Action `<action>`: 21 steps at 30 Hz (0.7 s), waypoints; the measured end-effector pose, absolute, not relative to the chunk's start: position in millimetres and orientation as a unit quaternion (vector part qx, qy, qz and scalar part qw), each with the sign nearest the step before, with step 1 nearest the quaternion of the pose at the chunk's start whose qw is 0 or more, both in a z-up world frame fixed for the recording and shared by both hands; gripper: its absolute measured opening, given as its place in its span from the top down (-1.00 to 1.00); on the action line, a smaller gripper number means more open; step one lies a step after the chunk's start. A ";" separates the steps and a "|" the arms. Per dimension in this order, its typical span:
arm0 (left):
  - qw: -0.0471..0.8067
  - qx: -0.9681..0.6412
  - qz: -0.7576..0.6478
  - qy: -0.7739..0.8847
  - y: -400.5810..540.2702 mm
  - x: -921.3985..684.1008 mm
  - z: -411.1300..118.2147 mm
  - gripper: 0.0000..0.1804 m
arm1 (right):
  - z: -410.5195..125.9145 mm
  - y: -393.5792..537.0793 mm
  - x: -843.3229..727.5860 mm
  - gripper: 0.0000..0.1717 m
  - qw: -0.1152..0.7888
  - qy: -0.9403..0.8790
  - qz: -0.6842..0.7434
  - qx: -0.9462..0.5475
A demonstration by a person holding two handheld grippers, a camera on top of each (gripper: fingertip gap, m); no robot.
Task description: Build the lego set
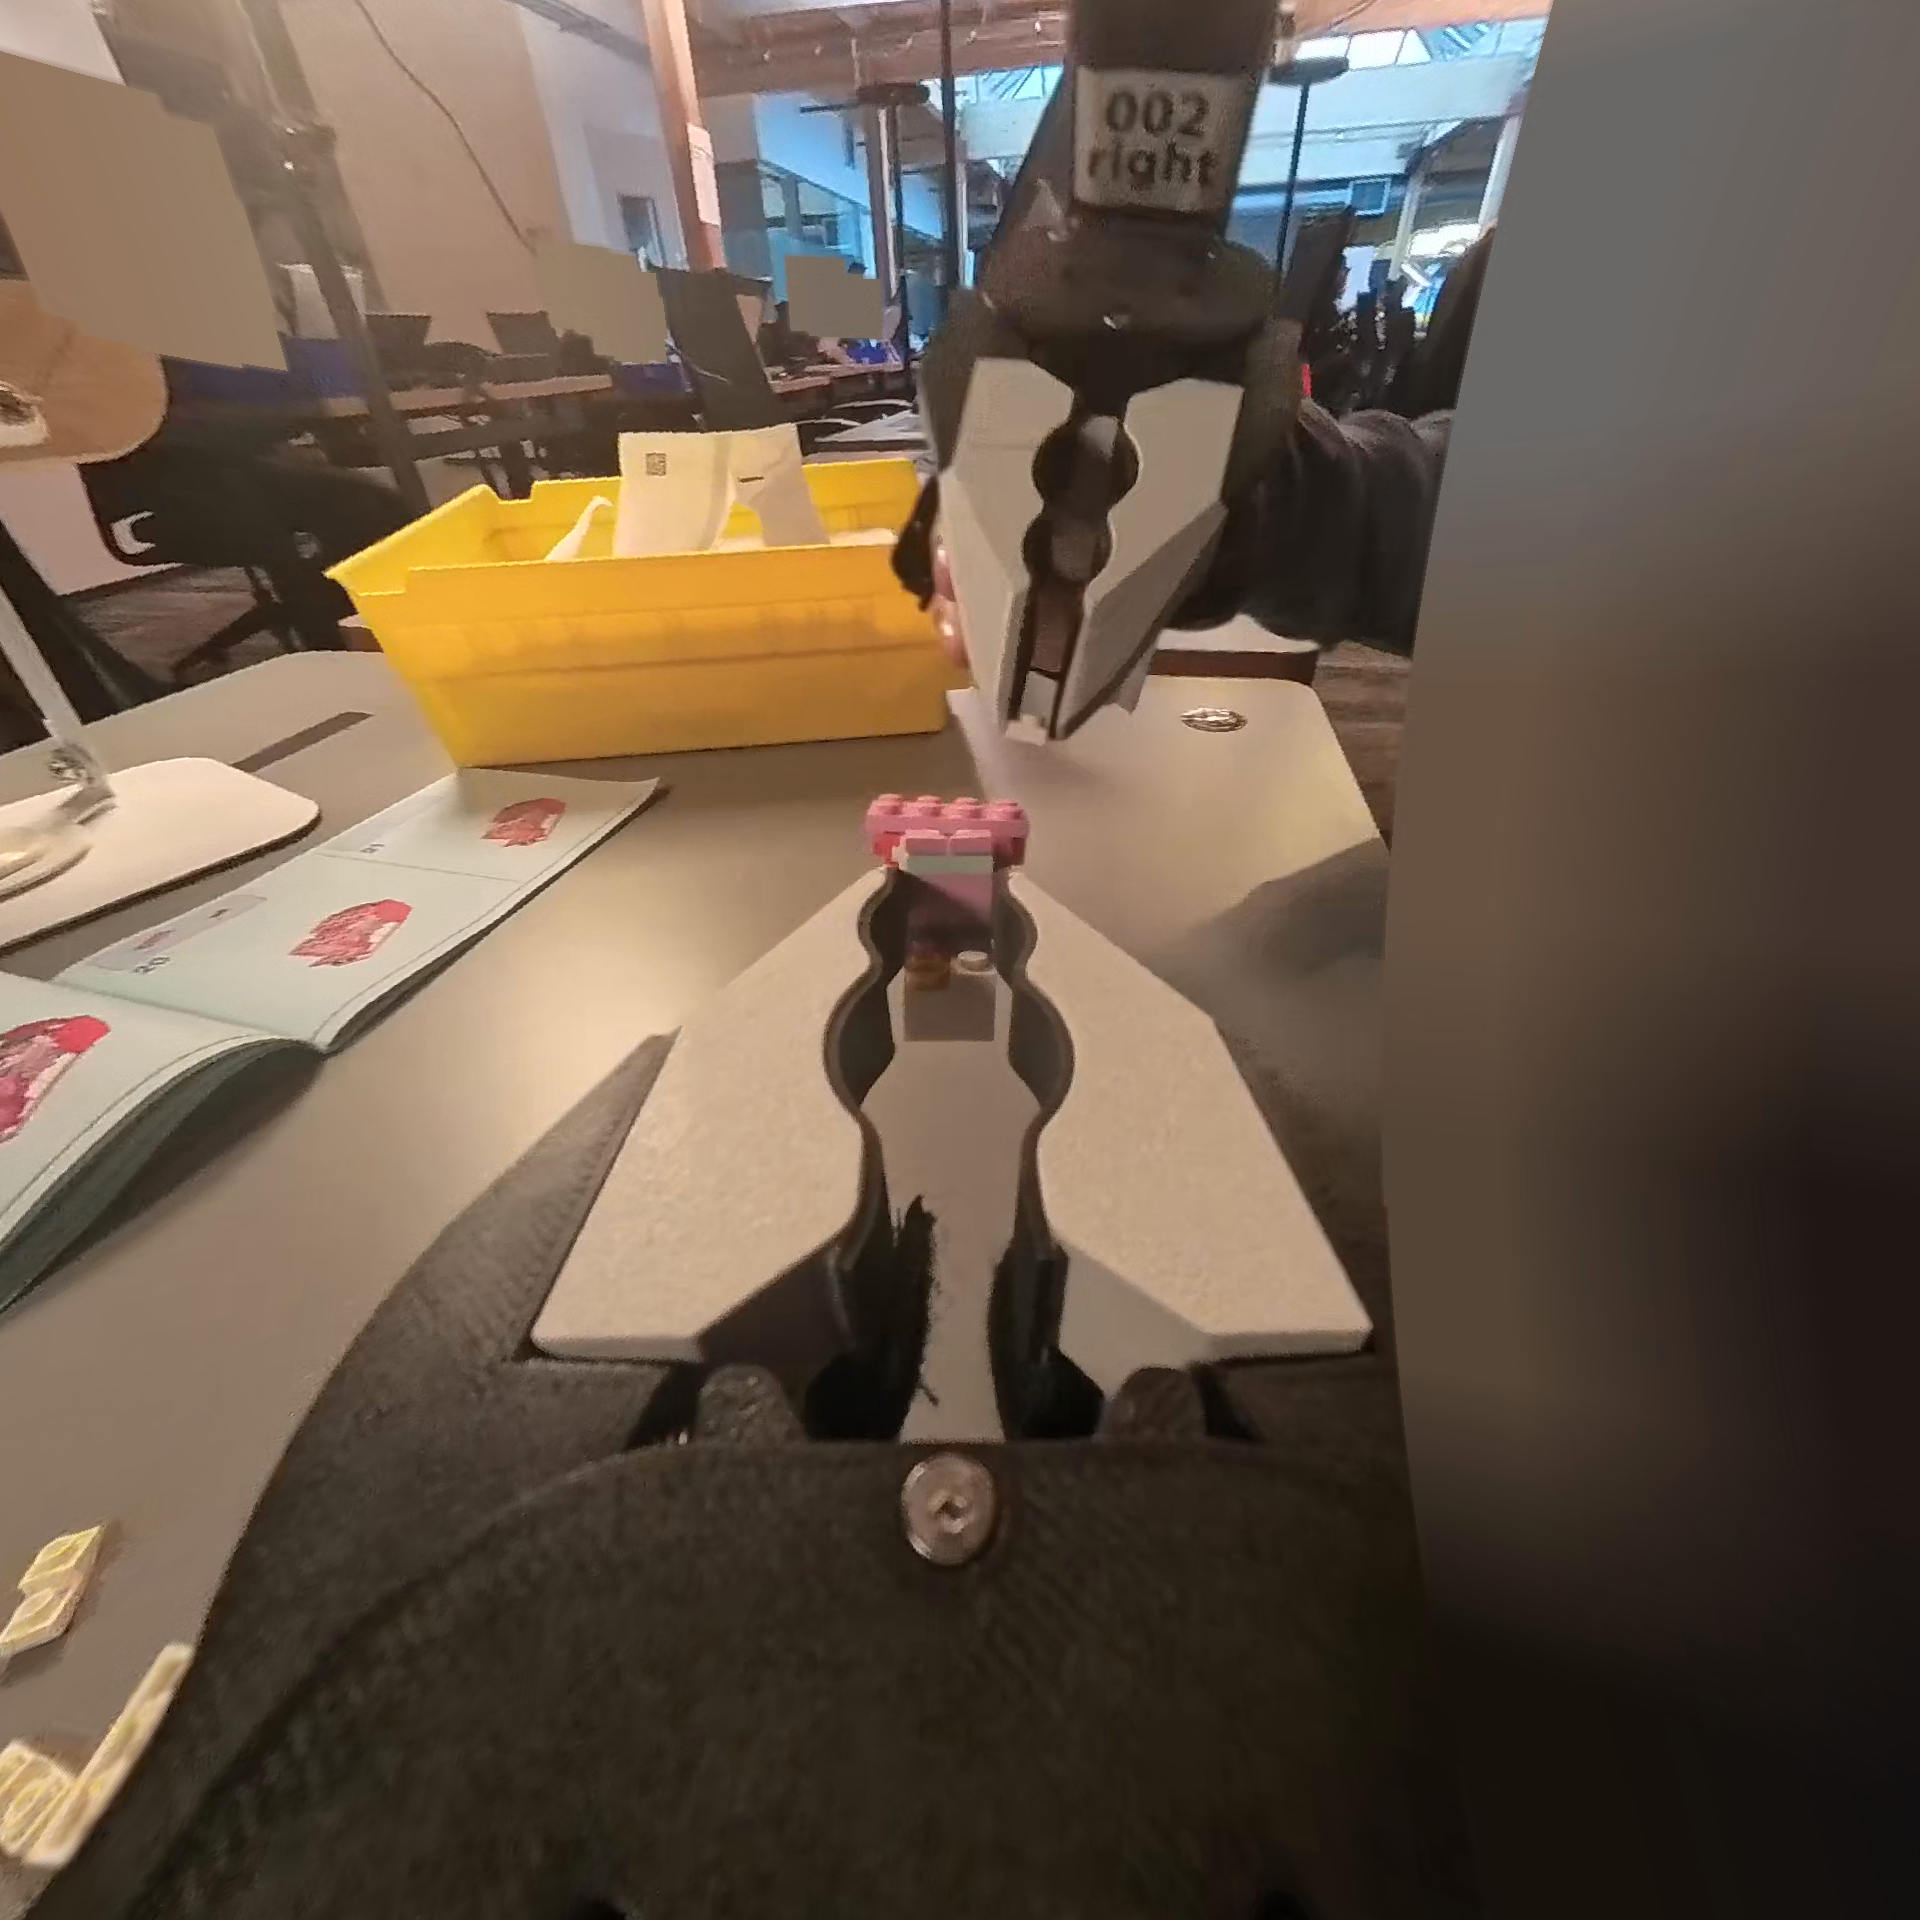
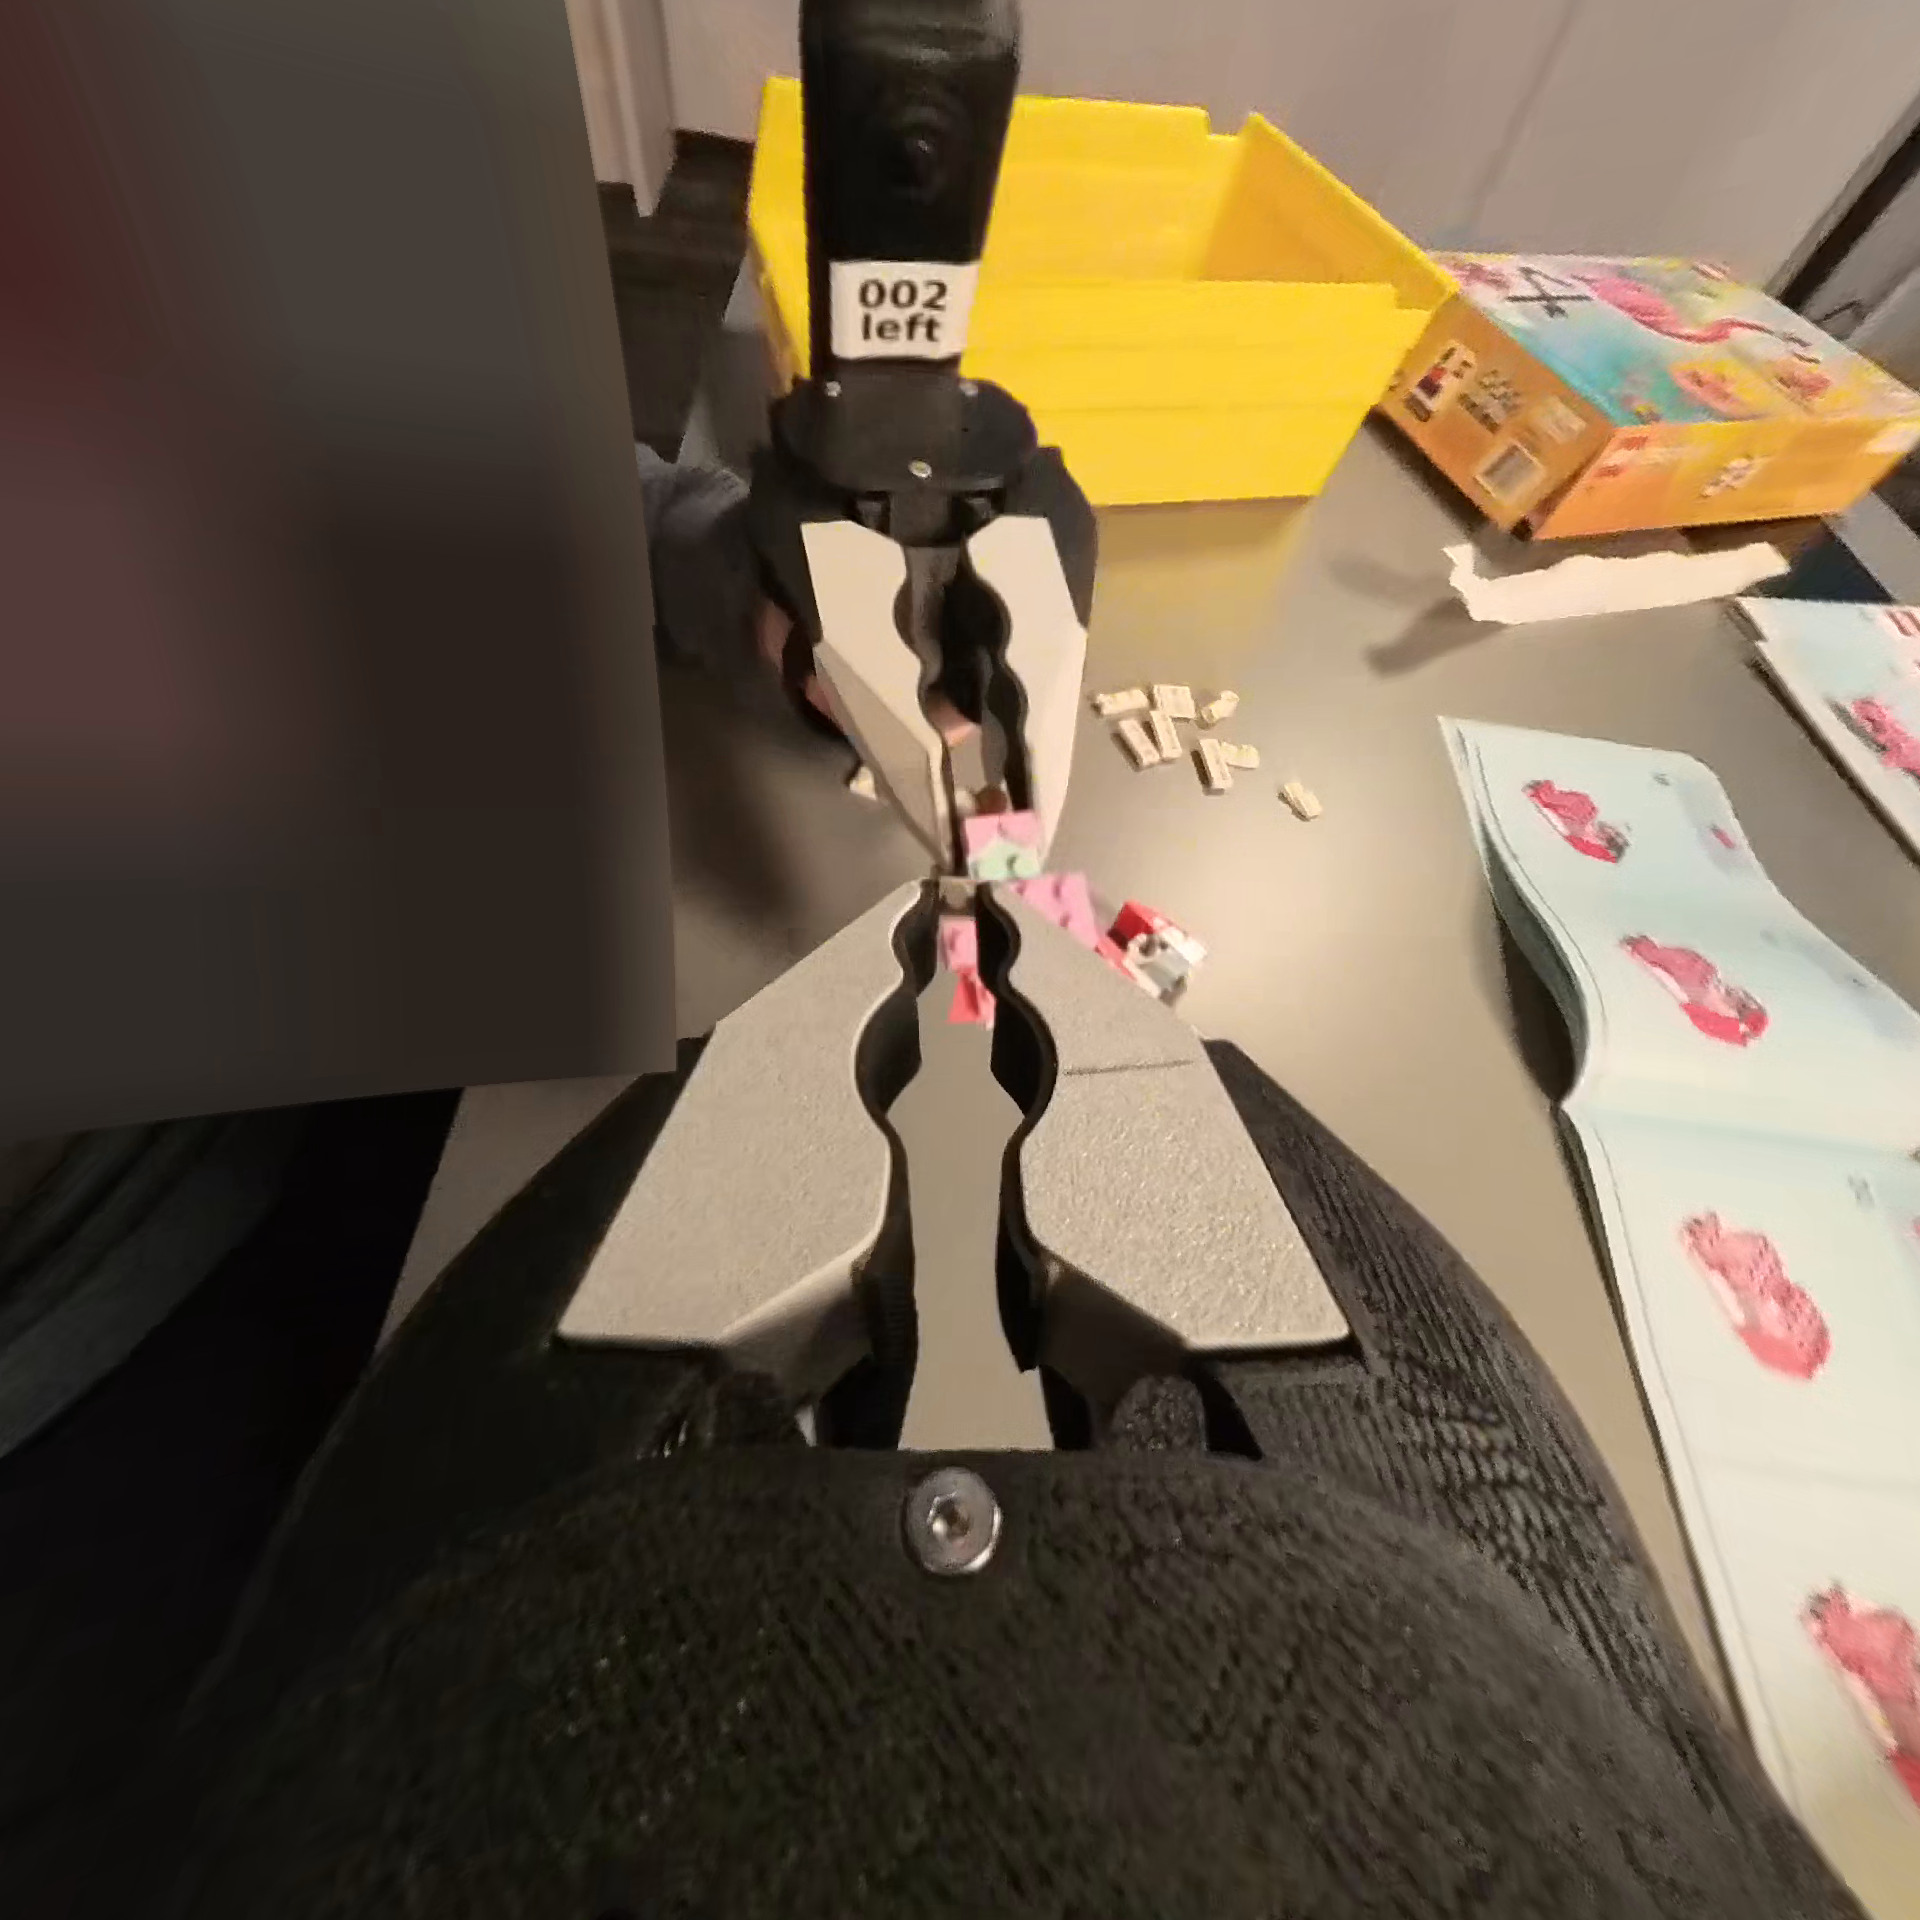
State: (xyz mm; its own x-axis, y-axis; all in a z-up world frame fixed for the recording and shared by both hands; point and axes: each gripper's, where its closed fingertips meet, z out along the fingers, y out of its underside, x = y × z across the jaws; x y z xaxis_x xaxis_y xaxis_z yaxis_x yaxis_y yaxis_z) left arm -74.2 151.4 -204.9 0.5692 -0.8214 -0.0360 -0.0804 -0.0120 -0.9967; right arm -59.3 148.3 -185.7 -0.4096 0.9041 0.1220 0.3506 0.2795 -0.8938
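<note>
While the grey counter (image 1: 312, 1195) fills most of both views, a large blurred patch covers the right side of the left wrist view and the upper left of the right wrist view. A yellow bin (image 1: 665, 634) stands at the upper centre of the left wrist view with white paper packets (image 1: 717, 494) sticking up from it. An open instruction booklet (image 1: 312, 925) lies at centre left, and in the right wrist view a colourful toy box (image 2: 1662, 405) sits at the upper right beside the bin, with a torn white scrap (image 2: 1600, 582) below it.

Nearer the middle, the left claw (image 1: 948, 883) is clamped on a small brick assembly (image 1: 951, 862) of pink, mint and grey pieces, its fingers pressing on either side. The right claw (image 2: 954, 891) hangs above and behind it in the left wrist view, fingers nearly together on a small white piece (image 1: 1027, 724). Just right of the tips in the right wrist view lie a pink plate (image 2: 1060, 904) and a red and grey cluster (image 2: 1158, 951). Small tan bricks (image 2: 1184, 732) are scattered further up.
</note>
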 end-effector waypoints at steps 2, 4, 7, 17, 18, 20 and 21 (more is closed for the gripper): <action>0.607 -0.641 -0.304 0.358 149.3 -71.9 -205.2 0.84 | -188.5 145.5 -67.2 0.94 0.320 -0.745 0.406 -0.422; 0.606 -0.640 -0.306 0.361 148.0 -70.5 -205.0 0.84 | -190.3 143.7 -71.5 0.94 0.307 -0.753 0.404 -0.419; 0.606 -0.638 -0.311 0.359 147.8 -70.7 -204.0 0.84 | -192.2 142.7 -72.6 0.94 0.289 -0.763 0.401 -0.417; 0.606 -0.634 -0.321 0.358 145.9 -70.1 -202.0 0.84 | -193.5 141.8 -72.7 0.94 0.268 -0.787 0.382 -0.404; 0.606 -0.633 -0.323 0.356 145.7 -70.3 -201.3 0.84 | -192.7 141.5 -73.2 0.94 0.266 -0.788 0.382 -0.403; 0.607 -0.632 -0.326 0.353 145.8 -71.2 -200.2 0.84 | -192.0 141.5 -74.4 0.94 0.265 -0.790 0.380 -0.401; 0.608 -0.632 -0.328 0.352 145.8 -71.7 -199.7 0.84 | -191.5 141.4 -75.0 0.94 0.264 -0.791 0.381 -0.400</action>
State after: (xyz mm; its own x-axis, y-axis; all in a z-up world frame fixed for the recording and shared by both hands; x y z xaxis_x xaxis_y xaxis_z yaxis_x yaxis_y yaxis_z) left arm -71.7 145.8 -199.7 0.5380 -0.8428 -0.0136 -0.0460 -0.0132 -0.9989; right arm -75.0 141.4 -191.5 -0.5399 0.8341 0.1132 0.4315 0.3897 -0.8136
